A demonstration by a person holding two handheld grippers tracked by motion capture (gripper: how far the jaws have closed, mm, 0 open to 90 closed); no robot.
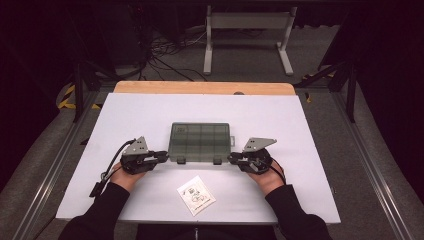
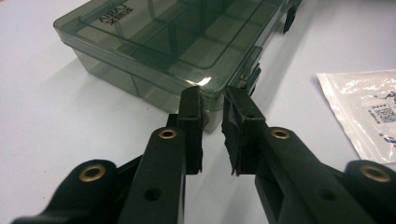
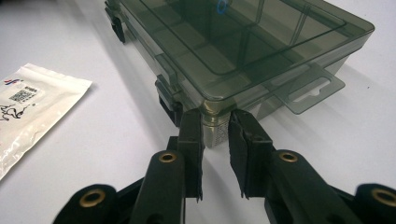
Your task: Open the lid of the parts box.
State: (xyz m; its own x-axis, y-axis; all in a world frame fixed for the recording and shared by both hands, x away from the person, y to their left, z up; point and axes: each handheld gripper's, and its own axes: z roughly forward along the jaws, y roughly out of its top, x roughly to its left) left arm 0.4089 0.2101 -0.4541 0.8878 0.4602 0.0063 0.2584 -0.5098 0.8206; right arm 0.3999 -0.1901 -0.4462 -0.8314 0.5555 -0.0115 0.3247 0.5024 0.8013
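A smoky see-through compartment box (image 1: 200, 140) lies shut in the middle of the white table (image 1: 150, 112), its two latches facing the person. My left gripper (image 1: 166, 156) points at the box's near left corner. In the left gripper view that corner of the box (image 2: 177, 37) sits between the jaw tips, and my left gripper (image 2: 212, 100) presses on it. My right gripper (image 1: 232, 157) meets the near right corner. In the right gripper view the box (image 3: 243, 42) has that corner pinched between the tips of my right gripper (image 3: 215, 119).
A small white printed packet (image 1: 196, 194) lies flat near the table's front edge, between the two forearms; it is also the packet (image 2: 369, 112) at the right of the left gripper view and the packet (image 3: 28, 107) at the left of the right gripper view. A hang tab (image 3: 308, 93) sticks out from the box's side.
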